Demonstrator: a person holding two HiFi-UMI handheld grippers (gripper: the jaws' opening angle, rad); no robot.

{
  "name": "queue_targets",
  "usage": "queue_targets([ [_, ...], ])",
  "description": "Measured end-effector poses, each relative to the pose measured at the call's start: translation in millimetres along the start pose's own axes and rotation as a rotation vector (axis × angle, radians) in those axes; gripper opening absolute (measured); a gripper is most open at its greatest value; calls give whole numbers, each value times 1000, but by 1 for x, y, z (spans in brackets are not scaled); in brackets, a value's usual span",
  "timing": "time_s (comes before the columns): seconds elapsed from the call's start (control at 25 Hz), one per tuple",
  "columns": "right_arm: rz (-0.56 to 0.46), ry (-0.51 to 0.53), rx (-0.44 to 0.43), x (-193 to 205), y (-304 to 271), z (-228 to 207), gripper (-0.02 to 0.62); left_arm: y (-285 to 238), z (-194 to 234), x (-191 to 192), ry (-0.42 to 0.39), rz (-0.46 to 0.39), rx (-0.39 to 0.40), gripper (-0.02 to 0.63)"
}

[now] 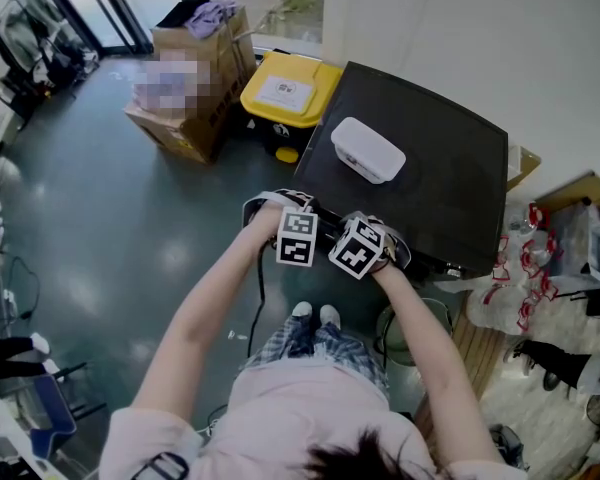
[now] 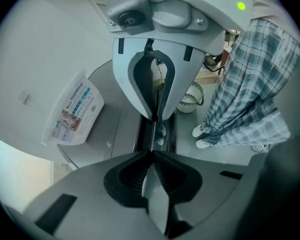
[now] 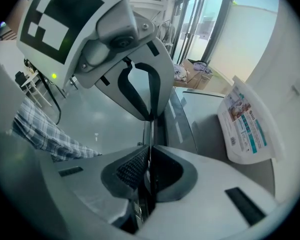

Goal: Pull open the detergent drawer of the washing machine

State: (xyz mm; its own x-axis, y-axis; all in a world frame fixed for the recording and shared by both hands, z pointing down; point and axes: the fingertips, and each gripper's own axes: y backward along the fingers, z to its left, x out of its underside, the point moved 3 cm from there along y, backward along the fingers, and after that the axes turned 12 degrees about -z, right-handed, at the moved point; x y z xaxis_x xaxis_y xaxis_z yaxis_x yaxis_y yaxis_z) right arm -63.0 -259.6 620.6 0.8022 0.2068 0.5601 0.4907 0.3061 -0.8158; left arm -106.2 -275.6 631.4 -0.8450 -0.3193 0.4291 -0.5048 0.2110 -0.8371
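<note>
While the person stands square to its front, the dark-topped, box-shaped washing machine (image 1: 430, 158) fills the 1 o'clock part of the head view. A white rectangular plastic packet (image 1: 368, 149) lies flat on the lid, well clear of the work. Both tools are set side by side at the lid's near edge, about 7 o'clock of the machine, angled steeply down. Reason, as I judge it: the drawer front sits in that top strip, and two grips share the pull.

Left gripper (image 2: 152, 154): grey jaws drawn almost together, ribbed pads nearly meeting, only a sliver between. Right gripper (image 3: 150, 160): the same, a hairline gap. Each tip sits at the machine's front edge; whether a thin lip is nipped I cannot tell.

Detergent drawer (image 2: 141, 134): taken to be the dark narrow band just beyond the left tips, with grey lid at 9 o'clock and floor at 3 o'clock. Its front runs along the machine's front edge, roughly 10 to 4 o'clock in the head view. Its long axis and travel lie across that, out toward the person at 7 o'clock. How far out it stands is not readable.
</note>
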Motion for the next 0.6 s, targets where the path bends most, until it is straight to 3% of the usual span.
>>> queue_targets([
  [0.6,-23,-74,-124,7,3,38,44,12,-39,-1,19,-18,80,55],
])
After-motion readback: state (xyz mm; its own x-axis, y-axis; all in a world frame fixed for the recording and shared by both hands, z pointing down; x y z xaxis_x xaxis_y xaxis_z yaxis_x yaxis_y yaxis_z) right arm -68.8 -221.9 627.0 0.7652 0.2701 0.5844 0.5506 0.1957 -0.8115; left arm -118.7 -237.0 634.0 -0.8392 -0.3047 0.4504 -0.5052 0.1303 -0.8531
